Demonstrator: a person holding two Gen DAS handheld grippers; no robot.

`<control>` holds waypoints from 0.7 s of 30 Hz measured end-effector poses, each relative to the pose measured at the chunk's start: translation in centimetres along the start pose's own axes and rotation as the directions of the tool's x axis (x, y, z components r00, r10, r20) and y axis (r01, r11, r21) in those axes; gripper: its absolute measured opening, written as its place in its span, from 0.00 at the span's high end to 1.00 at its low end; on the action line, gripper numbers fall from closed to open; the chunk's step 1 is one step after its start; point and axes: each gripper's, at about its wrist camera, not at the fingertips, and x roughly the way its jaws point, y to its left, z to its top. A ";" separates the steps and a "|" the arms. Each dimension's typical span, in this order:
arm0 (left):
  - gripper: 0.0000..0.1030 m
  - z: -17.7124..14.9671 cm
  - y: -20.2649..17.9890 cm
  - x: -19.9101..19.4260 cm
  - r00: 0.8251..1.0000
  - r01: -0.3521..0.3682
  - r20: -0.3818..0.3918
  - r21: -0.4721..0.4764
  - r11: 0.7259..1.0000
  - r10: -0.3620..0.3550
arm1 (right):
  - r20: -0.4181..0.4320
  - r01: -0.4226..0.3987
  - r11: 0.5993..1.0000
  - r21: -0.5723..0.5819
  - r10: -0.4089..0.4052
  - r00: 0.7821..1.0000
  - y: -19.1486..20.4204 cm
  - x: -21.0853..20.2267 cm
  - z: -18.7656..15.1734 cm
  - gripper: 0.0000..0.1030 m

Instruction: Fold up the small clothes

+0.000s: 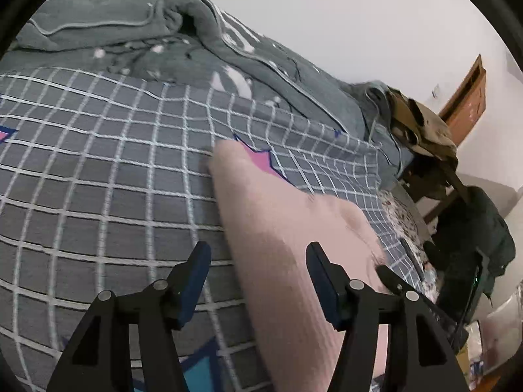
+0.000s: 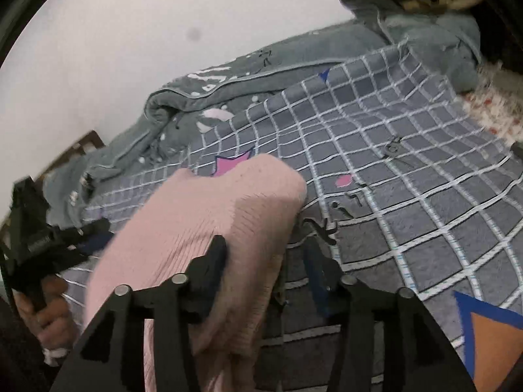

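The left tongs point(image 1: 258, 254) stand apart, their blue-padded fingers point(image 1: 196, 281) clear of any cloth; between and beyond them lies a pink knit garment point(image 1: 278, 228). The right tongs point(image 2: 264, 251) are apart too. The left finger lies against the top of the pink garment point(image 2: 212, 215), the right finger is off its edge over the bed, and nothing is clamped.

The garment is folded over into a long, rounded shape and rests on the bed, on a grey blanket point(image 1: 98, 170) with a white grid and coloured star shapes. One pink star point(image 2: 228, 163) shows just past the far end of the garment.

In the right wrist view, at the left edge, a hand point(image 2: 42, 313) grips the handle of the left tongs point(image 2: 94, 238), which sit beside the garment's left side.

Farther back, a grey-green quilt point(image 1: 163, 23) with pale markings lies bunched along the far side of the bed, against a plain white wall point(image 1: 327, 16).

At the far right of the left view, a brown bundle of clothes point(image 1: 421, 130) is heaped on a wooden piece of furniture, with a dark jacket point(image 1: 483, 228) below it and a wooden door point(image 1: 467, 98) behind. No containers can be made out clearly.
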 end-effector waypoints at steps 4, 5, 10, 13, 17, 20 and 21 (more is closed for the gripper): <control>0.41 -0.5 -0.3 1.9 0.997 0.008 -0.083 -0.005 1.000 -0.008 | -0.028 -0.028 1.000 0.008 0.028 0.999 0.6 1.0 0.2 0.52; 0.41 -0.6 -0.3 2.3 0.996 0.008 -0.093 -0.006 1.000 -0.008 | -0.032 -0.026 1.000 0.002 0.027 0.999 0.8 1.2 0.1 0.51; 0.38 -0.9 0.0 3.4 0.992 0.027 -0.122 -0.030 0.999 -0.031 | -0.084 -0.027 0.999 0.018 0.029 0.996 0.6 2.2 0.1 0.47; 0.40 -0.9 0.3 4.1 0.989 0.037 -0.138 -0.053 0.998 -0.044 | -0.108 -0.035 0.999 0.031 0.039 0.993 0.4 3.0 0.2 0.44; 0.56 -0.9 0.2 4.4 0.990 0.054 -0.124 -0.059 0.997 -0.061 | -0.135 -0.067 0.997 0.048 0.073 0.988 0.2 3.7 0.4 0.42; 0.64 -0.7 -0.2 4.0 0.994 0.058 -0.095 -0.033 0.998 -0.061 | -0.143 -0.150 0.984 0.097 0.163 0.976 -0.1 4.0 0.5 0.60; 0.66 -0.6 -0.3 3.8 0.994 0.060 -0.088 -0.024 0.998 -0.062 | -0.133 -0.161 0.981 0.107 0.174 0.976 0.0 3.8 0.5 0.63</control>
